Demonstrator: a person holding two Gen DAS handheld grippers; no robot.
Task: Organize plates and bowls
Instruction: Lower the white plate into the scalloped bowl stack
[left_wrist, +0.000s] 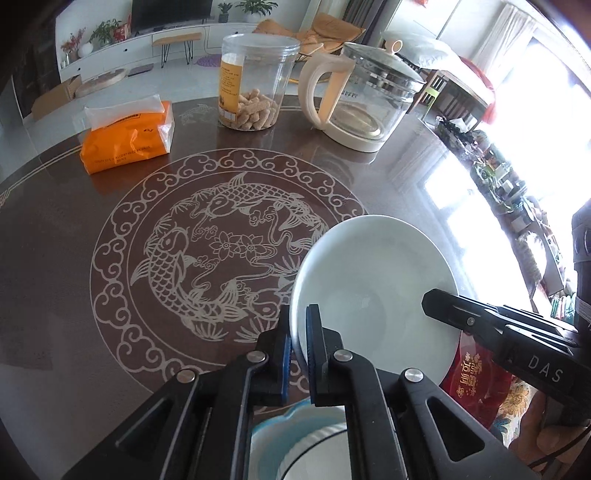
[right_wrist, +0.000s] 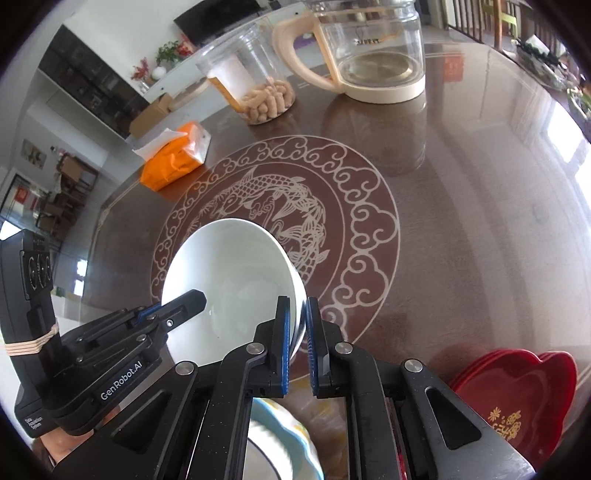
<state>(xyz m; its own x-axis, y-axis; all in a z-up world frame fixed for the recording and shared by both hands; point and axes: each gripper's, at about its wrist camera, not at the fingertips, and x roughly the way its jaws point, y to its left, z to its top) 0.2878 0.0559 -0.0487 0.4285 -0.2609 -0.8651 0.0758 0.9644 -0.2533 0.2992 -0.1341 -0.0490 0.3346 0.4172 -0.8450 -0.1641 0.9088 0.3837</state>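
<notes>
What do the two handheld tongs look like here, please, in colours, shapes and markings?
Both are matte black plastic with angular linkage arms, silver rivets and blue ribbed pads on the fingers. The left tongs carry white "GenRobot.AI" lettering, with rubber bands wrapped round the body. The right tongs show "DAS" in white, and a thin dark cable runs below.

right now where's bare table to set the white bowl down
The white bowl could go on the fish medallion, bare between the orange tissue pack, snack jar and kettle. The near edge is crowded: red dishes, blue-rimmed plate.
</notes>
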